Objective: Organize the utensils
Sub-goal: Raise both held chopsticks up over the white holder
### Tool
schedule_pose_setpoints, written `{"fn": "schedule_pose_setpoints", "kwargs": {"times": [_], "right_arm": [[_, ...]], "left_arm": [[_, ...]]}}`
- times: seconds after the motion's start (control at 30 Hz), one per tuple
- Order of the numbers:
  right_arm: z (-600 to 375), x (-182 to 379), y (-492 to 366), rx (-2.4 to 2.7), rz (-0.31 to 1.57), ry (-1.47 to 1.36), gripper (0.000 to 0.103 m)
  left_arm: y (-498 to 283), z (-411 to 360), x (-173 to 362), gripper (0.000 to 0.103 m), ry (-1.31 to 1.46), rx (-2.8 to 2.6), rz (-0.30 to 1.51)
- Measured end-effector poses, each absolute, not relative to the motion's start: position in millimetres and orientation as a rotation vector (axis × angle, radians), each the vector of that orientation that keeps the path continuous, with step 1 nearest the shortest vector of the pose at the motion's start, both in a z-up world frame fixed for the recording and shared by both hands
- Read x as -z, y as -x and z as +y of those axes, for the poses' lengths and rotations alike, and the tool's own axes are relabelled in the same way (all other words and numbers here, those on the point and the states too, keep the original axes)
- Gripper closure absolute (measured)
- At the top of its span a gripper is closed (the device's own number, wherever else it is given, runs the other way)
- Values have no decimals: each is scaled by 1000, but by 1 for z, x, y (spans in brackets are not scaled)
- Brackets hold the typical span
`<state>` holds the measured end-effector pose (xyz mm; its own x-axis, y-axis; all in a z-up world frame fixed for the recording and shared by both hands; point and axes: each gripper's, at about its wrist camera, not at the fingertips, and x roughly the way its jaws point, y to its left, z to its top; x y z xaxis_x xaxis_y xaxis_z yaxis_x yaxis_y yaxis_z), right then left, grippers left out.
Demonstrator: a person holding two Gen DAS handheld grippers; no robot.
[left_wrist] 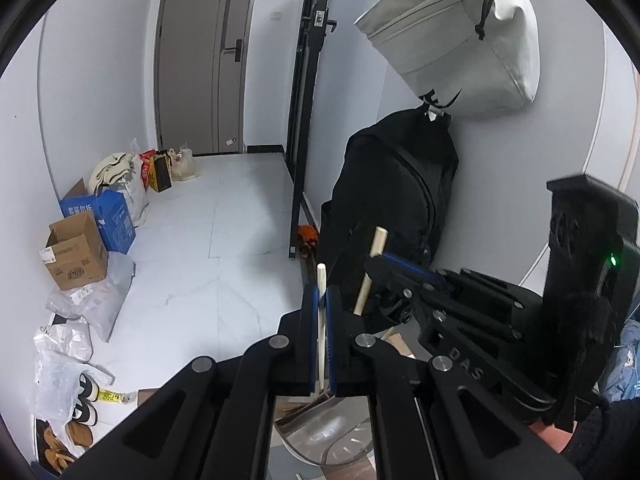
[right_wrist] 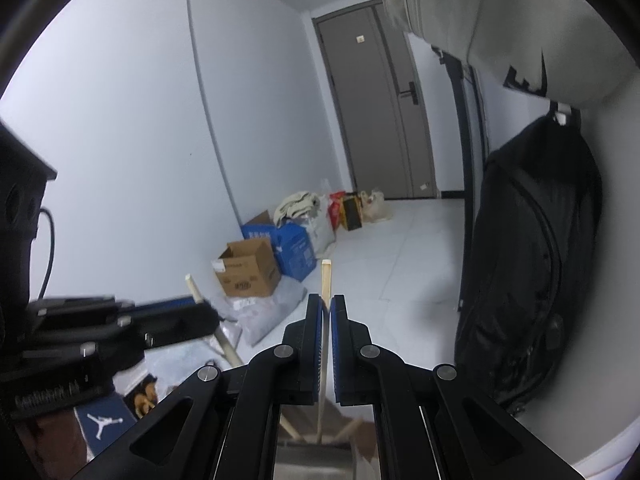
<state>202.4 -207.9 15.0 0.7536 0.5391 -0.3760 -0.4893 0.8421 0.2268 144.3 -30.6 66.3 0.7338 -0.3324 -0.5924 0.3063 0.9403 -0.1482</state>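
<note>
**Two sticks held, none yet stowed**

One wooden stick (left_wrist: pixel 321 320) is clamped upright in the left gripper (left_wrist: pixel 322 300); a second stick (right_wrist: pixel 325 308) is pinched in the right gripper (right_wrist: pixel 329 308). Both are raised above a clear container (left_wrist: pixel 332 436), glimpsed low in the left view. Sorting is judged unfinished: placing both sticks remains. Behind, a black backpack (left_wrist: pixel 396 200) is hung on the wall.

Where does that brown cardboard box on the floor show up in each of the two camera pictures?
Left wrist view: the cardboard box sits at the left edge, by the wall.
Right wrist view: the cardboard box sits just left of centre, above the fingers.
Shared landmark: the blue box right behind it.
</note>
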Motion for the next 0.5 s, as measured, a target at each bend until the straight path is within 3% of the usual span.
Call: {"fn": "schedule_pose_setpoints", "kwargs": {"times": [0.5], "right_arm": [[-225, 4, -195, -650, 531, -164, 98]], "left_arm": [[-147, -32, -56, 101, 101, 458, 761]]}}
